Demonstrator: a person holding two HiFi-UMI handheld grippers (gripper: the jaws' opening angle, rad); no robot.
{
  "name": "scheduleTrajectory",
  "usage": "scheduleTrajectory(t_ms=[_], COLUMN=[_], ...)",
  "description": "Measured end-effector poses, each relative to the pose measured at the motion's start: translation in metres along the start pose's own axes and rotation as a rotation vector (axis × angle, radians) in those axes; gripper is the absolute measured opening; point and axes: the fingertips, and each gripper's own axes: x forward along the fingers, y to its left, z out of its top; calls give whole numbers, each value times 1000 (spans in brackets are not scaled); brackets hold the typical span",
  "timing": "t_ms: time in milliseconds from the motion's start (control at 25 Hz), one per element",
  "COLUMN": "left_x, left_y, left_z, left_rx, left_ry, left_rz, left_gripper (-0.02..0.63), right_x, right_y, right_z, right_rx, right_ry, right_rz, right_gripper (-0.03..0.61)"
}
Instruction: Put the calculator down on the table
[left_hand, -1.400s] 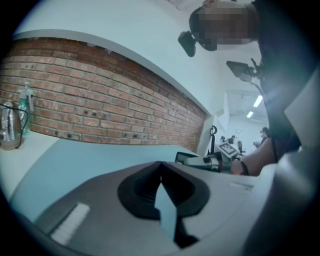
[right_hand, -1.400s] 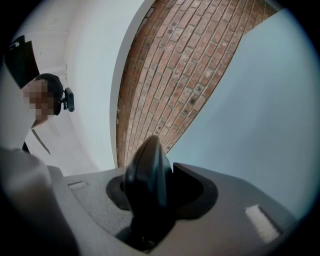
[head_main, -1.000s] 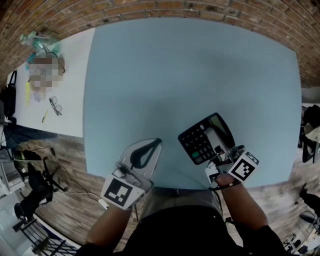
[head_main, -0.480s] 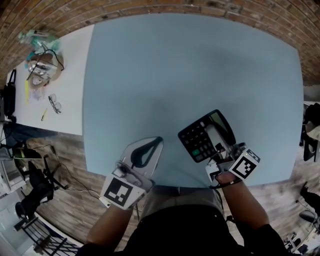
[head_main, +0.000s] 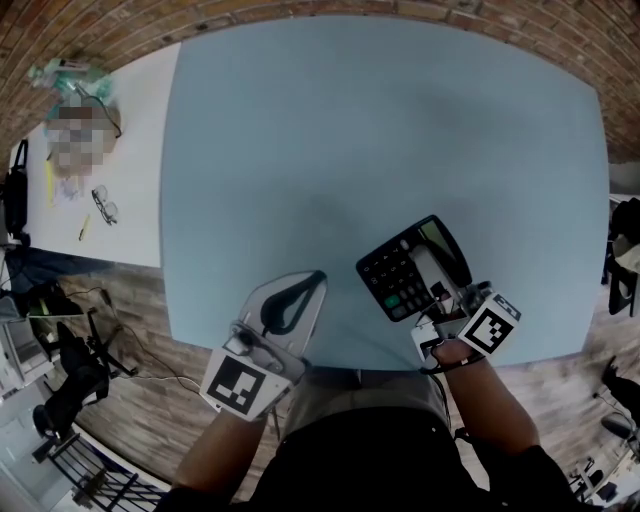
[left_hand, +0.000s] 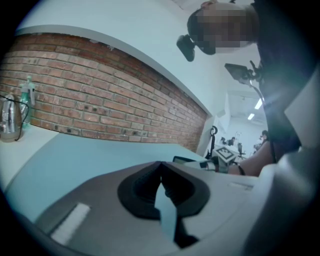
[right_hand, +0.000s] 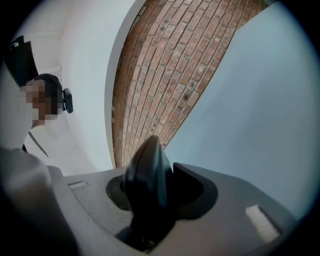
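- Plainly, the right gripper (head_main: 440, 298) has the calculator (head_main: 408, 265). Its jaws pinch the near end, and the right gripper view shows the dark body edge-on between them.
- The calculator lies over the near right part of the blue table (head_main: 380, 130), close to the front edge. Its keypad (head_main: 392, 275) faces up and its display (head_main: 437, 237) is at the far end. I cannot tell whether its underside already touches the surface.
- To set it down well, I would keep the face level and lower gently until the whole back rests on the table, not just one corner.
- Only then should the jaws part, and just enough to free the body, so the release does not flick it sideways.
- The spot is near the edge, so placing it a little further in looks safer. The gripper should draw straight back towards the person so a jaw does not drag the calculator off.
- The right forearm comes in from the lower right. The gripper points away and slightly left, almost level, and appears rolled onto its side.
- The left gripper (head_main: 315, 280) is idle at the near edge of the table, just left of the calculator, and points forward and a little downward. Its jaw tips are pressed together with nothing between them.
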Motion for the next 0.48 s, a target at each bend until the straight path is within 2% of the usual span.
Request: scheduleTrajectory(t_ms=[480], left_x=[-5], left_y=[-4], left_z=[-11], left_rx=[-16], left_ry=[14], left_rz=[15], left_gripper=[-15], right_x=[1], right_y=[-8], right_z=[-7], right_rx=[0], right_ry=[15], right_rz=[-4], right_gripper=[137])
